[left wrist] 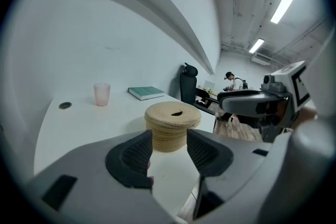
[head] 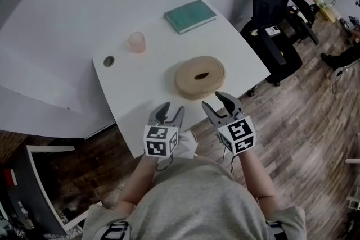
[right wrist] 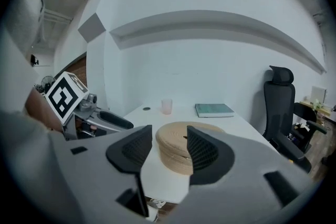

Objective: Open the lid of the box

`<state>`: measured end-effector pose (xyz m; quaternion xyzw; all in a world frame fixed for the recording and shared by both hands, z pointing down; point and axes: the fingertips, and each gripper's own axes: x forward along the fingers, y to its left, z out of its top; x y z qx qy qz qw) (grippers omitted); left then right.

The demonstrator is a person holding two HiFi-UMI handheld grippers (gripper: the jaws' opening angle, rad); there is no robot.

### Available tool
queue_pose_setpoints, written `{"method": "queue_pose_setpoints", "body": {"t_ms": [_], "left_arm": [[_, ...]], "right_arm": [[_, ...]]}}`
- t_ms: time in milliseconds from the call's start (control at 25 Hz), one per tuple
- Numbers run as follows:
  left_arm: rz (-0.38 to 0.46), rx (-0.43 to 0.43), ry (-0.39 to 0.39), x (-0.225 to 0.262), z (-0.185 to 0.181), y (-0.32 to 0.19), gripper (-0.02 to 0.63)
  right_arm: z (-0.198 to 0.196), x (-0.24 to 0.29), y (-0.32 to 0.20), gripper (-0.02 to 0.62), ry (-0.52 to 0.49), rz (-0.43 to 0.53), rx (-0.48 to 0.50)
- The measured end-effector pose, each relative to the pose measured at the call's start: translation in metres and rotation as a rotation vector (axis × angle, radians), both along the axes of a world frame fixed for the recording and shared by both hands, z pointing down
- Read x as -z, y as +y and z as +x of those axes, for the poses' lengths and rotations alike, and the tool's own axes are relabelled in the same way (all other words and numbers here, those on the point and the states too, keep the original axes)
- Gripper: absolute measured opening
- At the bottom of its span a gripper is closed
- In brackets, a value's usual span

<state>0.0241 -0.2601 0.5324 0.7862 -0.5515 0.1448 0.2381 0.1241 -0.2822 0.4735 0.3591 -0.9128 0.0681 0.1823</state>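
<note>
Head view: the round beige woven-rope box (head: pixel 199 77) sits with its lid on, close to the near edge of the white counter (head: pixel 129 81). A pink translucent cup (head: pixel 136 41) and a teal hardcover book (head: pixel 190 15) are farther back. My left gripper (head: pixel 171 108) and right gripper (head: pixel 214 100) hover just short of the box, both released, nothing between the jaws. The left gripper view adds a dark slot in the lid (left wrist: pixel 165 113) and a person (left wrist: pixel 231 80) at a far desk. Can't see the box contents.
</note>
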Motion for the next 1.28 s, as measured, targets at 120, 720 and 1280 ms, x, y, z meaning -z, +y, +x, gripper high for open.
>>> {"method": "queue_pose_setpoints", "body": {"t_ms": [120, 720, 1280], "left_arm": [[-0.024, -0.022, -0.004, -0.012, 0.003, -0.008, 0.193], [-0.139, -0.106, -0.041, -0.071, 0.017, -0.045, 0.247], [-0.178, -0.172, -0.093, -0.112, 0.022, -0.069, 0.305]], "right_arm": [[-0.005, -0.009, -0.009, 0.209, 0.035, -0.01, 0.028], [-0.028, -0.056, -0.038, 0.201, 0.332, 0.027, 0.241], [-0.051, -0.092, -0.037, 0.186, 0.576, 0.05, 0.485]]}}
